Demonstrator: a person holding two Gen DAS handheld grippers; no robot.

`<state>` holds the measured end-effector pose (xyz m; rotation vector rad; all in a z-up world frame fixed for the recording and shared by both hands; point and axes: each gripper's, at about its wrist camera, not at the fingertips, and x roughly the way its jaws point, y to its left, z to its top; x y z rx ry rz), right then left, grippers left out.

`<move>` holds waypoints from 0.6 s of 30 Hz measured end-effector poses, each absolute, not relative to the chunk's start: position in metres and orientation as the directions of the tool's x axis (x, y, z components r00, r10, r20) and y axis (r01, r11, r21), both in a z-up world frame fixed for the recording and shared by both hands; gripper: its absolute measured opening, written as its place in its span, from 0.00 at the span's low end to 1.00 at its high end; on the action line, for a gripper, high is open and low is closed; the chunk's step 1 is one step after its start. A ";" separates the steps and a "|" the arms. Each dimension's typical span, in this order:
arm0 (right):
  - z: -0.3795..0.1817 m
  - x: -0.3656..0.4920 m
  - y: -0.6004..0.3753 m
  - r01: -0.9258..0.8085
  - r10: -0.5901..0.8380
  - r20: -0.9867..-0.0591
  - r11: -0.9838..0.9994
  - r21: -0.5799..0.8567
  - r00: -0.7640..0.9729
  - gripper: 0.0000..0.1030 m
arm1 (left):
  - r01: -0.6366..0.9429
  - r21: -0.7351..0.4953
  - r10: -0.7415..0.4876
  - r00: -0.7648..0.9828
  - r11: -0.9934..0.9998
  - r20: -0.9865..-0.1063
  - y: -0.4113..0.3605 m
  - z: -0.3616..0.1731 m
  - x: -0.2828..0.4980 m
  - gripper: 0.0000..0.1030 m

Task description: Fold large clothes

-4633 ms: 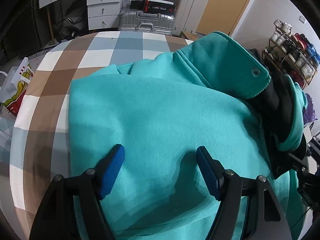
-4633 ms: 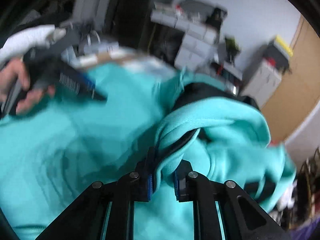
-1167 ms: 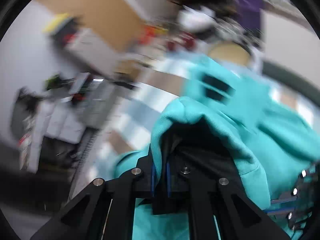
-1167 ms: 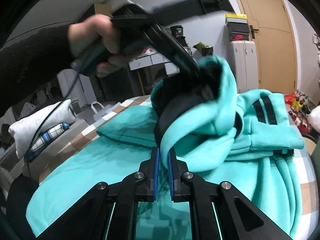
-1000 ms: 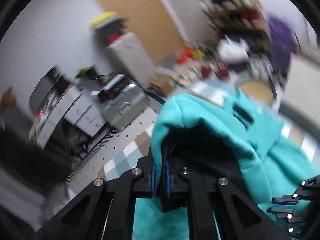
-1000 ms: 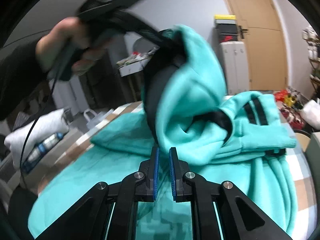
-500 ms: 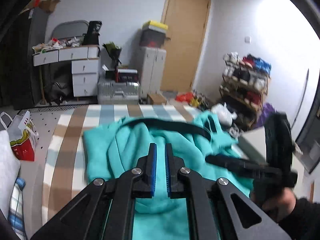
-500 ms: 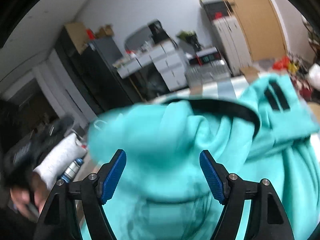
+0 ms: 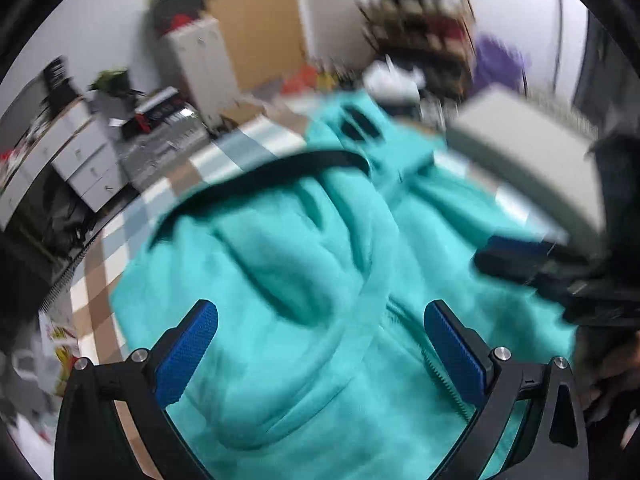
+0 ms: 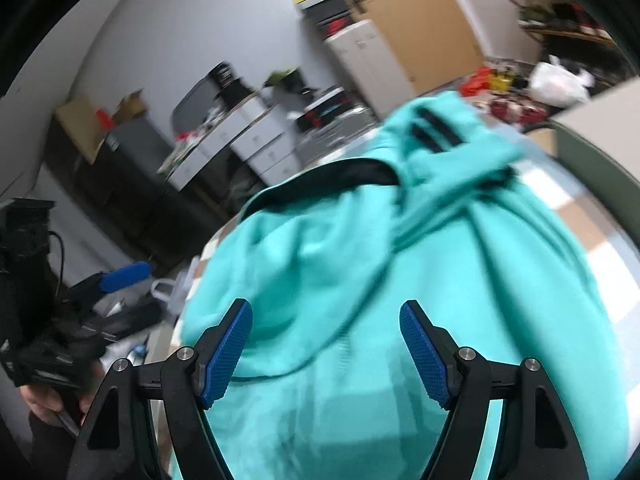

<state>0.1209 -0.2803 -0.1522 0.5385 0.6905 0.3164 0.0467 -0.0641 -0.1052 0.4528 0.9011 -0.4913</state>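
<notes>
A large teal hoodie (image 9: 312, 264) with a black inner lining edge (image 9: 280, 172) lies bunched on the checked table (image 9: 168, 184). It also fills the right wrist view (image 10: 400, 264), with a black-striped cuff (image 10: 432, 128) at its far end. My left gripper (image 9: 320, 344) is open and empty, hovering over the hoodie. My right gripper (image 10: 326, 344) is open and empty above the hoodie; it also shows blurred at the right of the left wrist view (image 9: 532, 256). The left gripper shows at the left of the right wrist view (image 10: 120, 276).
White drawers (image 9: 80, 160) and a silver suitcase (image 9: 168, 136) stand beyond the table's far edge. A shoe rack (image 9: 420, 20) is at the back right. A grey box (image 9: 528, 152) sits at the right. A bag (image 9: 60, 340) lies on the floor at left.
Both grippers let go of the hoodie's hood and opened; the hoodie dropped back onto the table. The left gripper, shut half a second ago, is now wide open and lower over the cloth.
</notes>
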 end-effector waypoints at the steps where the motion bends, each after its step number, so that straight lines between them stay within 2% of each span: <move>1: -0.154 0.119 -0.288 -0.074 0.432 -0.523 0.818 0.571 0.735 0.75 | 0.577 0.219 -0.144 0.517 0.787 -0.844 -0.072 -0.119 0.051 0.98; 2: -0.156 0.118 -0.293 -0.061 0.428 -0.522 0.813 0.579 0.738 0.75 | 0.571 0.290 -0.046 0.500 0.768 -0.865 -0.081 -0.137 0.060 0.92; 3: -0.158 0.119 -0.300 -0.049 0.430 -0.517 0.802 0.596 0.740 0.75 | 0.574 0.290 -0.019 0.470 0.765 -0.883 -0.079 -0.145 0.062 0.48; 4: -0.158 0.119 -0.306 -0.038 0.428 -0.515 0.795 0.606 0.743 0.75 | 0.563 0.259 0.029 0.385 0.784 -0.923 -0.078 -0.160 0.075 0.10; 5: -0.158 0.119 -0.308 -0.034 0.427 -0.511 0.791 0.611 0.746 0.75 | 0.528 0.238 0.053 0.341 0.815 -0.938 -0.072 -0.165 0.084 0.04; 7: -0.157 0.119 -0.310 -0.041 0.429 -0.509 0.793 0.608 0.746 0.75 | 0.454 0.105 -0.018 0.258 0.885 -0.966 -0.058 -0.161 0.103 0.02; 9: -0.158 0.123 -0.307 -0.063 0.451 -0.513 0.792 0.608 0.730 0.75 | 0.417 -0.009 -0.129 0.260 0.909 -0.957 -0.047 -0.140 0.111 0.02; 11: -0.165 0.128 -0.305 -0.084 0.517 -0.506 0.752 0.654 0.690 0.75 | 0.378 -0.194 -0.313 0.285 0.905 -0.906 -0.031 -0.103 0.116 0.02; 15: -0.192 0.142 -0.310 -0.047 0.669 -0.437 0.576 0.816 0.601 0.75 | 0.373 -0.437 -0.566 0.397 0.819 -0.722 0.002 -0.042 0.100 0.02; 18: -0.203 0.157 -0.306 -0.054 0.768 -0.327 0.424 0.904 0.550 0.75 | 0.370 -0.635 -0.725 0.478 0.678 -0.496 0.043 -0.035 0.072 0.02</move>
